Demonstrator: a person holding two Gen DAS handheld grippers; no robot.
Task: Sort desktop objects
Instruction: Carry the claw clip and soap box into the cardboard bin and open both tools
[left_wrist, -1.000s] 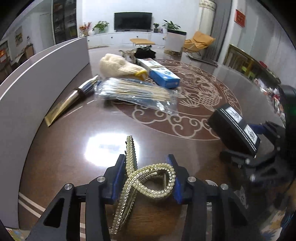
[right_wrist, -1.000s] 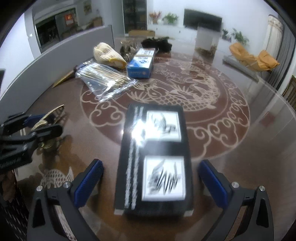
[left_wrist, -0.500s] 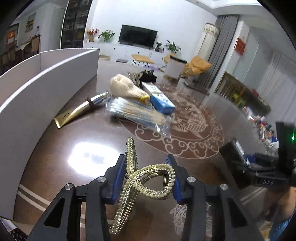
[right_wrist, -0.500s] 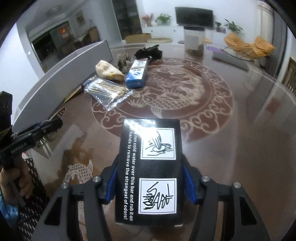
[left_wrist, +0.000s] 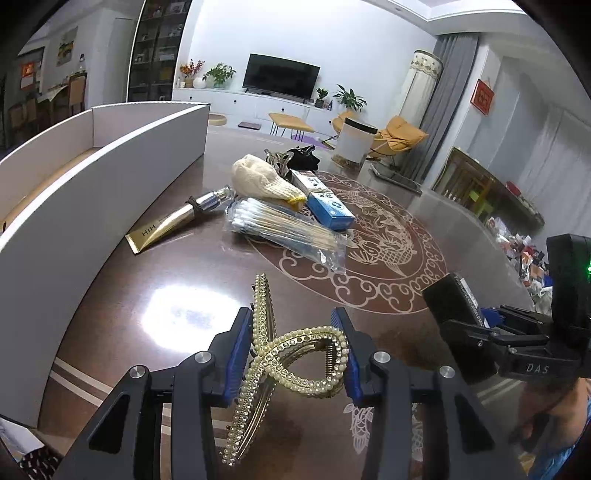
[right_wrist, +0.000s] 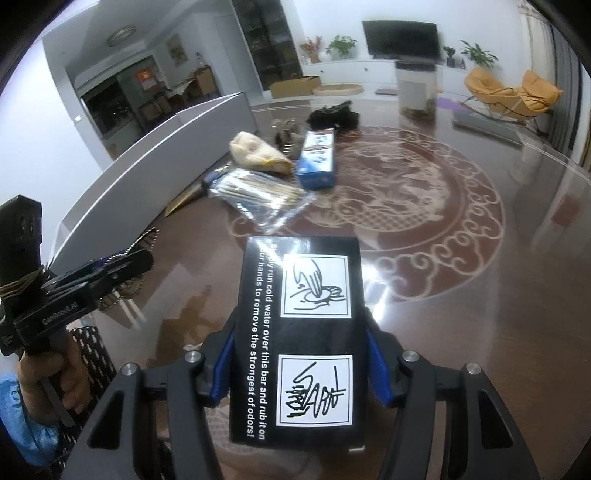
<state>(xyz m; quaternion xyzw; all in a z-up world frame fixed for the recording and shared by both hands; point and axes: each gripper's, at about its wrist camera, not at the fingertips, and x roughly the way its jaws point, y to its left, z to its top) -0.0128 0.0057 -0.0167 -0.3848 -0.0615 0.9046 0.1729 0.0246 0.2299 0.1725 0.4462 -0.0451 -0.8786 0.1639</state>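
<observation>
Above the table (left_wrist: 110, 317), keep left gripper (left_wrist: 293, 352) clamped on hair clip (left_wrist: 288, 354), right gripper (right_wrist: 299, 365) on black box (right_wrist: 299, 332); carry both level to tray (left_wrist: 55, 206).

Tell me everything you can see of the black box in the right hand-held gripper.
The black box is a flat, oblong carton, cardboard by its look. Its top face carries two white square panels with line drawings, the upper showing a hand, and a line of white print about running cold water over a bar to remove odors. It is clamped on its long sides between the blue pads of the right hand-held gripper, pointing away from the camera above the brown table.
</observation>
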